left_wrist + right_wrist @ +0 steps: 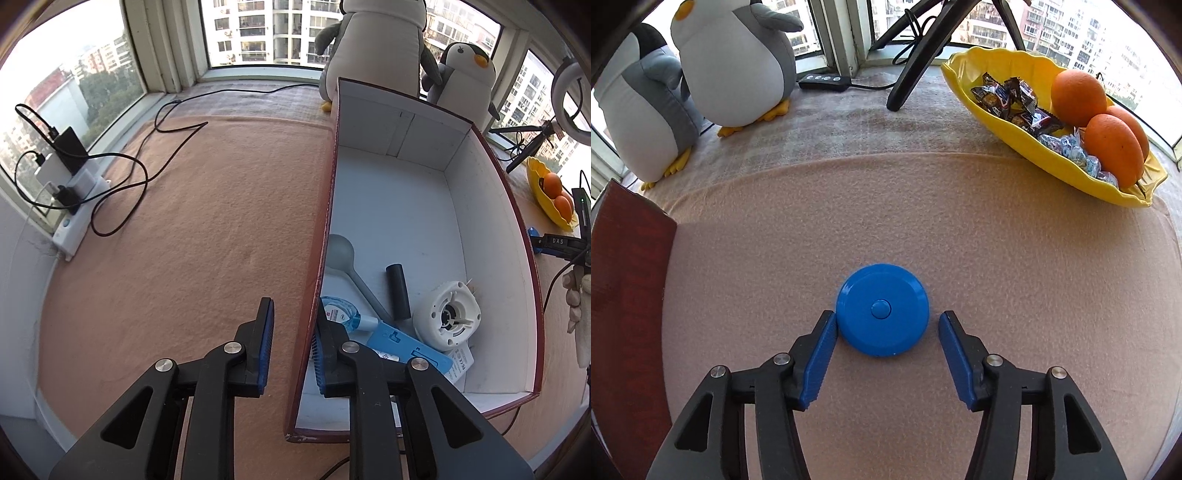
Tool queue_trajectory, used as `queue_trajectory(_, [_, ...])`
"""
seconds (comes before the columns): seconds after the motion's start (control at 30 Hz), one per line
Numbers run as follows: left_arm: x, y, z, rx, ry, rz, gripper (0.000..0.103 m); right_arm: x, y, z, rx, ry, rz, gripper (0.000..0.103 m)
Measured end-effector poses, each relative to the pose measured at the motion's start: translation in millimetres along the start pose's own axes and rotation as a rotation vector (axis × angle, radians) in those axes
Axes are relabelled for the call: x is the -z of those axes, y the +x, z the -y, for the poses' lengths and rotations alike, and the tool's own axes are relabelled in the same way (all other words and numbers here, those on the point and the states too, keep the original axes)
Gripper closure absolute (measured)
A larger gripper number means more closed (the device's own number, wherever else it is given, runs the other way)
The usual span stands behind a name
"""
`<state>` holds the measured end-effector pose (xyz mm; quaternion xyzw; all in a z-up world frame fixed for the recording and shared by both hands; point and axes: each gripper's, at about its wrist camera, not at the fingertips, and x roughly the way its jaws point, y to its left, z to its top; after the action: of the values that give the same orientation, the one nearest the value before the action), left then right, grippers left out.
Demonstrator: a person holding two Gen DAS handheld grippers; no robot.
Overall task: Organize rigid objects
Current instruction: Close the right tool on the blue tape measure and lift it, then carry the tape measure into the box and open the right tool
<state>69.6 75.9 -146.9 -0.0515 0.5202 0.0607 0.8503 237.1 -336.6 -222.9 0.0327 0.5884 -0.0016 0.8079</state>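
Note:
A red box with a white inside (pixel 454 206) stands on the tan cloth; its outer wall shows in the right wrist view (pixel 628 288). It holds a grey spoon (pixel 341 254), a dark cylinder (pixel 398 291), a white round device (pixel 447 315), a blue card (pixel 410 349) and a blue-capped item (pixel 338 310). My left gripper (pixel 293 325) is open, its fingers astride the box's left wall. A blue round disc (pixel 882 309) lies flat on the cloth. My right gripper (pixel 886 325) is open around the disc's near half; the left pad (pixel 822 354) touches it.
Two plush penguins (pixel 738 62) stand at the back by the window. A yellow dish (pixel 1027 140) with oranges and candies sits at the right. A tripod leg (pixel 916 59) stands behind. A power strip with plugs and cables (pixel 74 192) lies at the left.

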Motion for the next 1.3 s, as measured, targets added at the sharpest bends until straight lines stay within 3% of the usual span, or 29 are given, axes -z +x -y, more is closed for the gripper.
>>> queue_trajectory(0.43, [-1.4,-2.3,-0.6,0.008,-0.002,0.006,0.085,2.3,-4.1,-6.1,0.003,-0.032,0.016,0.058])
queue_trajectory(0.7, [-0.3,-0.4,-0.5,0.026,0.0,0.005,0.085,28.6,-52.7,-19.6,-0.022,-0.063,0.13,0.058])
queue_trajectory(0.97, [-0.7,-0.6,-0.7,0.039,0.006,0.017,0.085,52.4,-111.4,-66.0,-0.117,-0.154,0.237,0.058])
queue_trajectory(1.27, [-0.7,0.1,-1.1,0.045,0.014,0.028,0.086,77.3,-154.8,-120.9,-0.206,-0.265,0.294,0.057])
queue_trajectory(1.3, [-0.5,-0.1,-1.2,0.045,0.016,0.03,0.09,79.4,-157.7,-125.5,-0.211,-0.274,0.297,0.058])
